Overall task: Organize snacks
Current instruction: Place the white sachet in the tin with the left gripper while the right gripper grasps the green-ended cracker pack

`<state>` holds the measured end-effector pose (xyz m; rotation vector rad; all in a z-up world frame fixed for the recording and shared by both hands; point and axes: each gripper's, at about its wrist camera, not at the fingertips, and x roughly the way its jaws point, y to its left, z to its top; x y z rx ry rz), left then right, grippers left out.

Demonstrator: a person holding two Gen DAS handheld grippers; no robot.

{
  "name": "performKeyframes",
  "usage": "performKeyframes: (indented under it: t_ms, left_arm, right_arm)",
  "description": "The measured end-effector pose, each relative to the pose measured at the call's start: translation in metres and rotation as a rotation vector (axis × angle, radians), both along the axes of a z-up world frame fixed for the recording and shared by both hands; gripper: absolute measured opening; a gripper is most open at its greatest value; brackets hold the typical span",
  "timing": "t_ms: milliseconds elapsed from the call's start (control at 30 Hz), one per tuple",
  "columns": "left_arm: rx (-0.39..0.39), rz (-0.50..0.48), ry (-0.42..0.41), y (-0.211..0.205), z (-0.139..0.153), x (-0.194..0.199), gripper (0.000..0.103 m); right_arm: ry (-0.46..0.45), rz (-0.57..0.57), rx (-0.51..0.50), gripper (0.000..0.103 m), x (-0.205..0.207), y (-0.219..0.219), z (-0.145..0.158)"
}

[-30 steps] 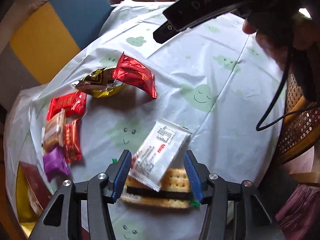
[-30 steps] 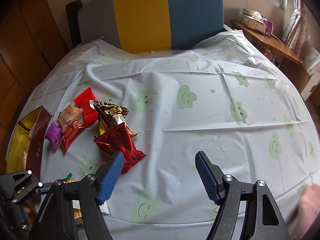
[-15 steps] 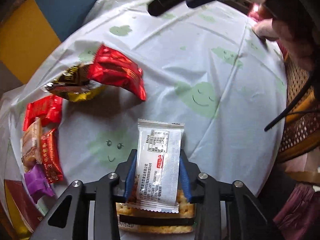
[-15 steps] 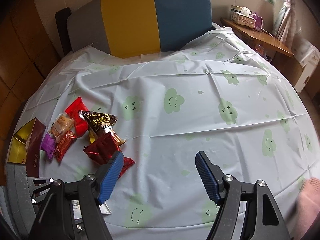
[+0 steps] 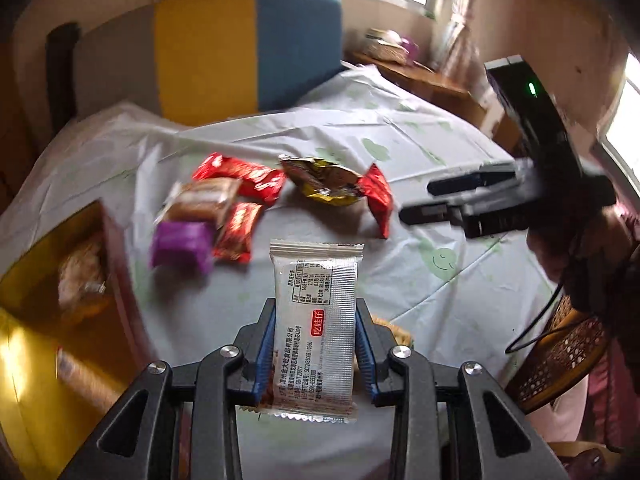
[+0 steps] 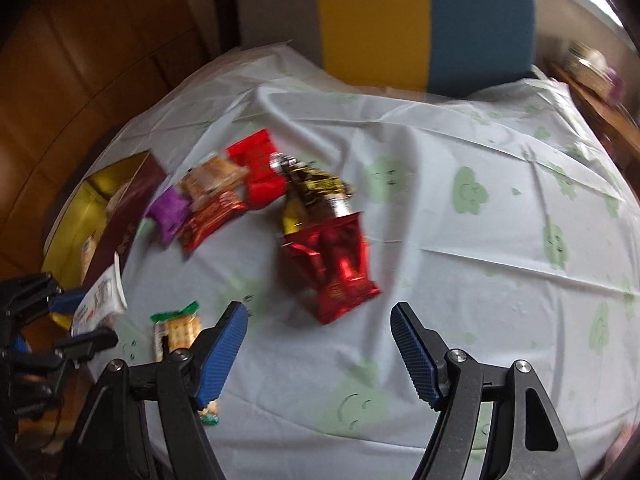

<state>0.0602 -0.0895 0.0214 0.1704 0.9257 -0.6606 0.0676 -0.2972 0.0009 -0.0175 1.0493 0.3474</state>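
Left hand-held gripper (image 5: 316,354): clenched on the white snack packet (image 5: 314,320), lifted above the counter (image 5: 460,312).
Right hand-held gripper (image 6: 318,350): released, empty, near the red foil bag (image 6: 330,266).

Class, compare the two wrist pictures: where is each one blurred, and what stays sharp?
Left wrist view: white printed snack packet and left gripper sharp, table snacks and gold box smeared. Right wrist view: right gripper sharp, shiny red snack bag and tablecloth blurred.

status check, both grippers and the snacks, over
Left gripper shut on white packet. Right gripper open, empty, above red bag. Box open, nothing blocking.
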Motion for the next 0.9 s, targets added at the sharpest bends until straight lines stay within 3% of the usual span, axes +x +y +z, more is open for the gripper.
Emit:
performKeyframes:
  t_ms: [267, 467, 533, 567, 733, 900]
  left_arm:
    - [-0.069, 0.141, -0.024, 0.050, 0.005, -0.026, 0.036]
    - [-0.127, 0.256, -0.030, 0.092, 0.011, -0.026, 0.036]
    - [-0.142, 0.295, -0.024, 0.105, 0.009, -0.022, 0.036]
    - [-0.148, 0.326, -0.022, 0.113, 0.007, -0.020, 0.036]
    - [-0.168, 0.441, -0.012, 0.146, 0.003, -0.012, 0.036]
    - [-0.208, 0.549, 0.035, 0.178, -0.004, -0.003, 0.036]
  right_arm:
    - [0.059, 0.267, 0.017, 0.075, -0.026, 0.087, -0.023]
    - [0.093, 0.339, -0.139, 0.074, -0.042, 0.114, -0.057]
    - [0.036, 0.357, -0.185, 0.052, -0.047, 0.117, -0.057]
    - [0.046, 0.351, -0.161, 0.048, -0.045, 0.115, -0.055]
    - [0.068, 0.212, -0.170, 0.048, -0.024, 0.089, -0.057]
    - [0.109, 0.179, -0.145, 0.048, -0.014, 0.076, -0.060]
